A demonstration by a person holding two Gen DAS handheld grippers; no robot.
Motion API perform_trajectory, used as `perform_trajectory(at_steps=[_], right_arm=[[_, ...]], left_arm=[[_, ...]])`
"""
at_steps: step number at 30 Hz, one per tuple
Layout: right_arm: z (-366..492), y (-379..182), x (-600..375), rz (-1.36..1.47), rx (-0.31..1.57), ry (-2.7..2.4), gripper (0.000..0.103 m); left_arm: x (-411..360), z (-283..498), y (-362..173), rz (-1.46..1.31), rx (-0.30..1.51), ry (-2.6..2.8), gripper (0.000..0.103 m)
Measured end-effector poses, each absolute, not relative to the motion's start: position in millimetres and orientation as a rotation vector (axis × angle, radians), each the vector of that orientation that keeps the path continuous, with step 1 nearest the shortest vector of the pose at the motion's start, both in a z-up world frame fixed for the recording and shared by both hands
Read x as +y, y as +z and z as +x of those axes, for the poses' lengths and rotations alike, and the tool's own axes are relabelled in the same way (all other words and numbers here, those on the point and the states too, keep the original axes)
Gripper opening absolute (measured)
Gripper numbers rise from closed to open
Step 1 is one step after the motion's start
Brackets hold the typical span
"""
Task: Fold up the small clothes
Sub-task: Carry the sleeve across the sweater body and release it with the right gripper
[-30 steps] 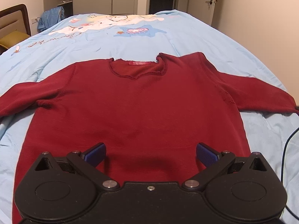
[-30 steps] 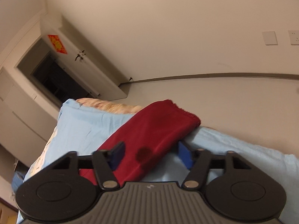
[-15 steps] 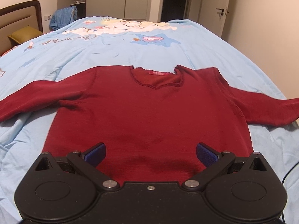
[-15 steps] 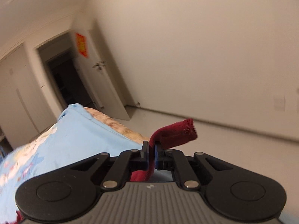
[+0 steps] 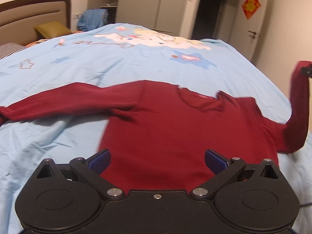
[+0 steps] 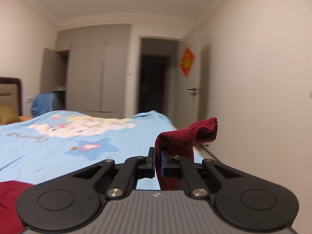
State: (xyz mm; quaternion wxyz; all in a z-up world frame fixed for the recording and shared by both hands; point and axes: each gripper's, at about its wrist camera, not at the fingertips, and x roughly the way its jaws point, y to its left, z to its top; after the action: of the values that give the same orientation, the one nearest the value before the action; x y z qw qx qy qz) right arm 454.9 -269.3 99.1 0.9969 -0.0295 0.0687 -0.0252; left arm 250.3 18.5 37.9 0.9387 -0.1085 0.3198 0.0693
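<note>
Left wrist view: sweater [image 5: 185, 132] flat ahead at twelve o'clock, long axis nine to three. Left gripper [image 5: 157, 162] wide open, empty. Right gripper [image 6: 158, 162] clamped on lifted sleeve cuff [image 6: 197, 134], nearer.

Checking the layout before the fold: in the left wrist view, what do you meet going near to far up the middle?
Left hand-held gripper → red sweater → blue bedspread → wardrobe.

Home bedroom, bed [image 5: 136, 62], wardrobe [image 6: 97, 74], headboard [image 5: 29, 17]
</note>
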Motion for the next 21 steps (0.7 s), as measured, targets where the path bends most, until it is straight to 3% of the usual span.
perform_trajectory(at_steps=[10,21], right_arm=[[477,76,-105,-0.256,0.175,0.183,0.006],[453,7,12,-0.456,0.250,0.364,0.006]], left_arm=[[80,222,40,-0.276,0.632,0.269,0.102],[120,204,36,-0.319,0.623,0.352,0.102]])
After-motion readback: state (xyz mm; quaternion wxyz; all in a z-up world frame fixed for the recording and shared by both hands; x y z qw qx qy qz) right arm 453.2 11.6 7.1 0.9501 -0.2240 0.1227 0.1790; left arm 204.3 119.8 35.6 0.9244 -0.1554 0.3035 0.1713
